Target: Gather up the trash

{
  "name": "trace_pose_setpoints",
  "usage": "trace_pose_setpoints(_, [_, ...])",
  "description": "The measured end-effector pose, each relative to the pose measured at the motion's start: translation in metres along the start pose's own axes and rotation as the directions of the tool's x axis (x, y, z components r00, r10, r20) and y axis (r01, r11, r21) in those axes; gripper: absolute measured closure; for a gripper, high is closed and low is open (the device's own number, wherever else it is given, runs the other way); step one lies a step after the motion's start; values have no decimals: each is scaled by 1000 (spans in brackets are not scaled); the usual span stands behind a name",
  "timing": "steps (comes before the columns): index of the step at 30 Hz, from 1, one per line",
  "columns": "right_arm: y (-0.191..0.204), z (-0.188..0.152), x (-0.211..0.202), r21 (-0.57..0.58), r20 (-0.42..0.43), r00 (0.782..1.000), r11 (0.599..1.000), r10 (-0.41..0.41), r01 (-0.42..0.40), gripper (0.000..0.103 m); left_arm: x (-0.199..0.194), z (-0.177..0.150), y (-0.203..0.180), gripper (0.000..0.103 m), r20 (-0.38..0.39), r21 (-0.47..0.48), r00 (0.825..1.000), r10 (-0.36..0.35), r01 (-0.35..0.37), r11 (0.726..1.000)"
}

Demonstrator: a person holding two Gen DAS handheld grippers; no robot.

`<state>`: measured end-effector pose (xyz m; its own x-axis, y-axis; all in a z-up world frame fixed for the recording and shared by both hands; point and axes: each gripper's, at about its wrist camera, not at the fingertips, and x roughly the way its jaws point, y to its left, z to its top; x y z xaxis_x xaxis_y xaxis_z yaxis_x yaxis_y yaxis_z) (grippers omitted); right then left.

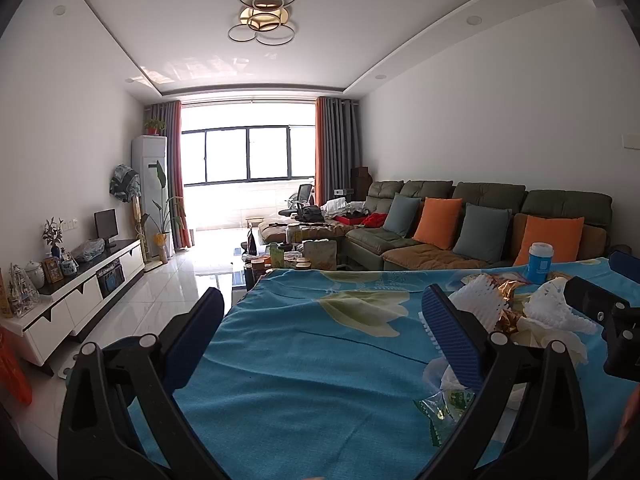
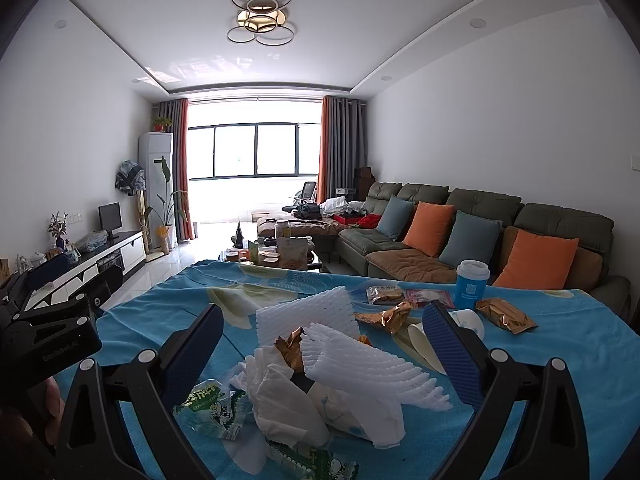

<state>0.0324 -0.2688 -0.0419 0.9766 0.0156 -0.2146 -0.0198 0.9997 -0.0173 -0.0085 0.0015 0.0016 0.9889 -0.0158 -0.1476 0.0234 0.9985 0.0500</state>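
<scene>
A pile of trash lies on the table's blue flowered cloth [image 2: 560, 344]. It holds white foam nets [image 2: 372, 364], crumpled tissues [image 2: 288, 400], green snack wrappers [image 2: 212, 408] and gold wrappers [image 2: 504, 316]. A blue paper cup [image 2: 472, 284] stands behind it. My right gripper [image 2: 326, 340] is open, with its fingers wide on either side of the pile and not pressing on it. My left gripper [image 1: 324, 320] is open over bare cloth [image 1: 320, 360], left of the foam nets [image 1: 480, 304], green wrapper [image 1: 448, 400] and cup [image 1: 540, 264]. Each gripper shows at the edge of the other's view.
Behind the table stands a cluttered coffee table [image 2: 276, 256]. A green sofa [image 2: 480, 248] with orange and blue cushions runs along the right wall. A white TV cabinet [image 1: 80, 292] lines the left wall, with tiled floor [image 1: 168, 288] between.
</scene>
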Motion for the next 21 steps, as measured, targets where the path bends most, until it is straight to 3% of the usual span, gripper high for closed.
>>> trace_pose_setpoints(21, [-3,1,1,7,-1,1000,1000,1,-1,7,3,0,-1,6,1,-1,1000,-5,5,1000])
